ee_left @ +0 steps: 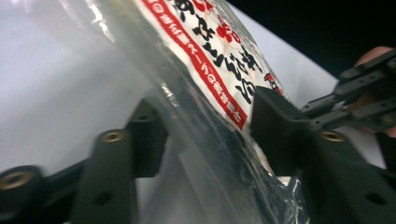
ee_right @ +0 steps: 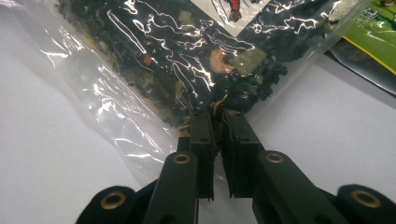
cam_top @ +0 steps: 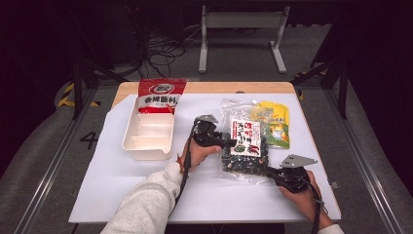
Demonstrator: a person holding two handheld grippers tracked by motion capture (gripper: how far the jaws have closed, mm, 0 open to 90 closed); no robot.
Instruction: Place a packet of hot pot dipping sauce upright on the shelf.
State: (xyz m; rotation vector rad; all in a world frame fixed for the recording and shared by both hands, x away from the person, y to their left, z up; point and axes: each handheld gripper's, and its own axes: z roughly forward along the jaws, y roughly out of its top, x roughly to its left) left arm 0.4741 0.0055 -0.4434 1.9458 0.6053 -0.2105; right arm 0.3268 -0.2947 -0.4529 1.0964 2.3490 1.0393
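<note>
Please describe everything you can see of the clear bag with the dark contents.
The clear bag is glossy, crinkled plastic with dark dried pieces inside and a white label with red print. It lies flat on the white table cover, overlapping the yellow packet. The right tool pinches its near corner; the left tool straddles its edge, jaws apart.

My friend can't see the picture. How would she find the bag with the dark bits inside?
Start at the white divided tray on the table's left, then look right, past the left gripper. The clear bag lies there with a white-and-red label; unlike the yellow packet beside it, you can see dark pieces through it.
</note>
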